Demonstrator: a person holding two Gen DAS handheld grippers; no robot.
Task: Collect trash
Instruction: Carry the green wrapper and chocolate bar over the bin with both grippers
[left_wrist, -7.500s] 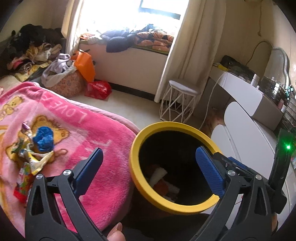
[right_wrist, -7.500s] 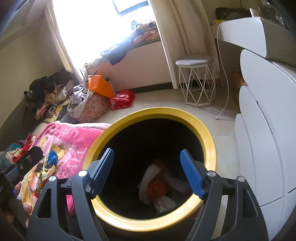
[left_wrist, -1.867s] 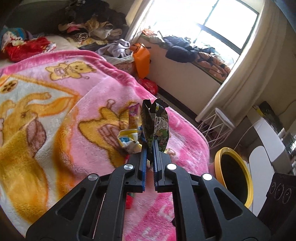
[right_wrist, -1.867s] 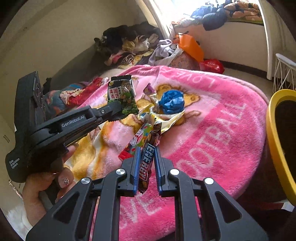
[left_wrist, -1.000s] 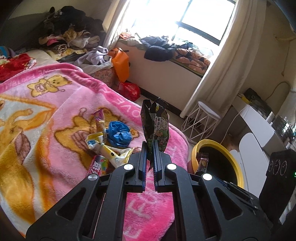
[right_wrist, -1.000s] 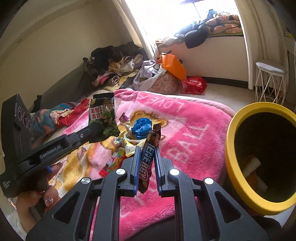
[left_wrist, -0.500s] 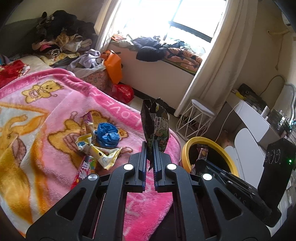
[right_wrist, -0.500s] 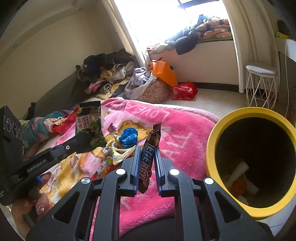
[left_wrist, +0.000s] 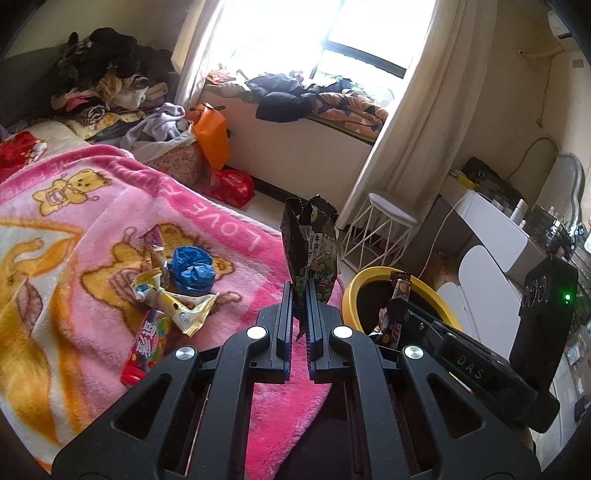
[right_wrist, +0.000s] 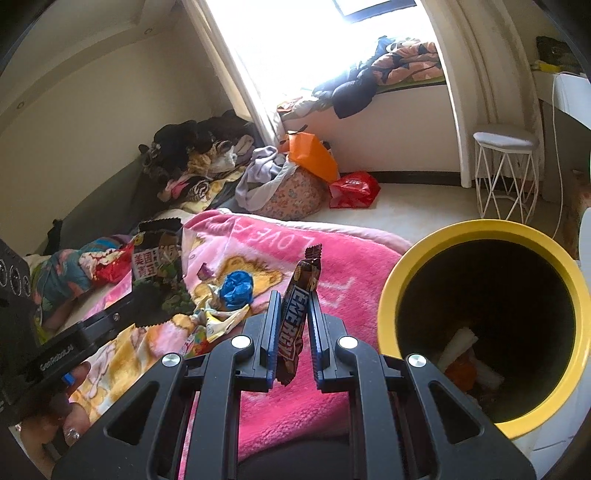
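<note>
Over at 9 o'clock we've got leftover wrappers (left_wrist: 173, 295) on the pink blanket (left_wrist: 92, 229). Our left gripper (left_wrist: 300, 295) is clamped on a dark snack bag (left_wrist: 310, 243) dead centre. Our right gripper (right_wrist: 293, 306) pinches an energy bar wrapper (right_wrist: 295, 317), with the yellow bin (right_wrist: 576, 325) at 3 o'clock.

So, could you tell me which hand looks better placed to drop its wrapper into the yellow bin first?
Probably the right. The right gripper, shut on the brown bar wrapper, sits beside the yellow bin; the left gripper, holding the dark snack bag, is over the pink blanket.
</note>
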